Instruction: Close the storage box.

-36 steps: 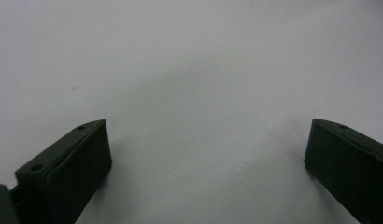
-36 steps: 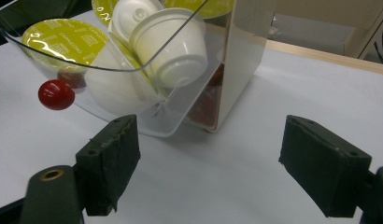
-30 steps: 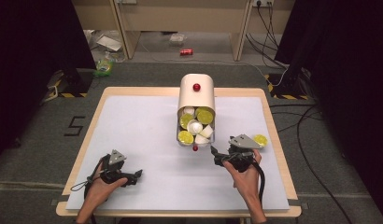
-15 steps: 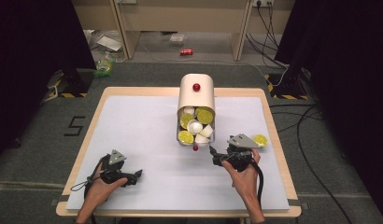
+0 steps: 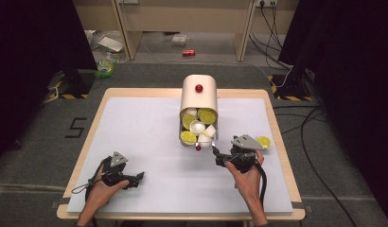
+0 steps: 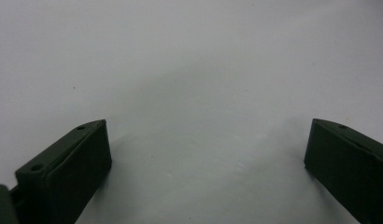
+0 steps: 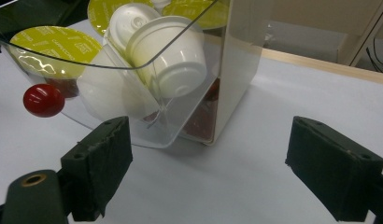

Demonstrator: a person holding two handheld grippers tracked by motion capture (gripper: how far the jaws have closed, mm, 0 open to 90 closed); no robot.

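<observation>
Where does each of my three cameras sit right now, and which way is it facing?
High view: above the table's near edge, looking forward and down; both hands show, left gripper, right gripper.
Left gripper view: over its open jaws, facing the bare white mat.
Right gripper view: over its open jaws, facing the capsule dispenser.
Shared: dispenser, mat.

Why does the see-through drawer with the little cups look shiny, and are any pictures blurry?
Right gripper view: glare streaks the clear drawer, while the near claw looks soft. Left gripper view: hazy shadows on the white mat. High view: slightly soft, dark at the sides.
</observation>
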